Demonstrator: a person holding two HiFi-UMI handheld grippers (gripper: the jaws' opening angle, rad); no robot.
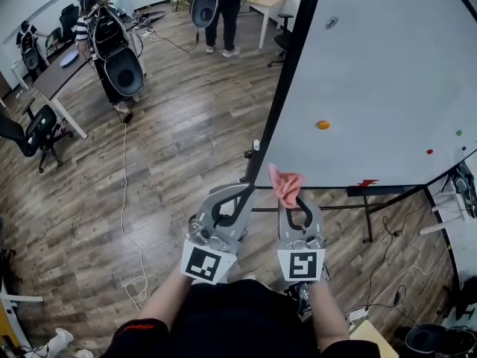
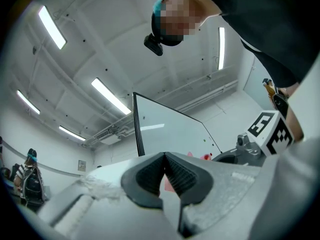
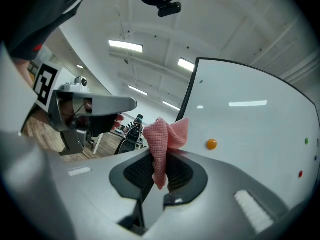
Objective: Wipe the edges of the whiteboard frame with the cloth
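Wooden floor spreads beneath a large whiteboard with a dark frame; the left gripper, jaws together and empty, sits by the frame's lower corner; the right gripper pinches a pink cloth just beside that corner; an orange dot marks the board.

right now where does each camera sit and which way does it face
Head view: on the head, facing steeply down at the whiteboard; forearms, left gripper, right gripper show.
Left gripper view: rides it, facing up past its shut jaws; right gripper shows.
Right gripper view: rides it, facing up past jaws clamping the cloth; left gripper shows.
Shared: both gripper views show the whiteboard.
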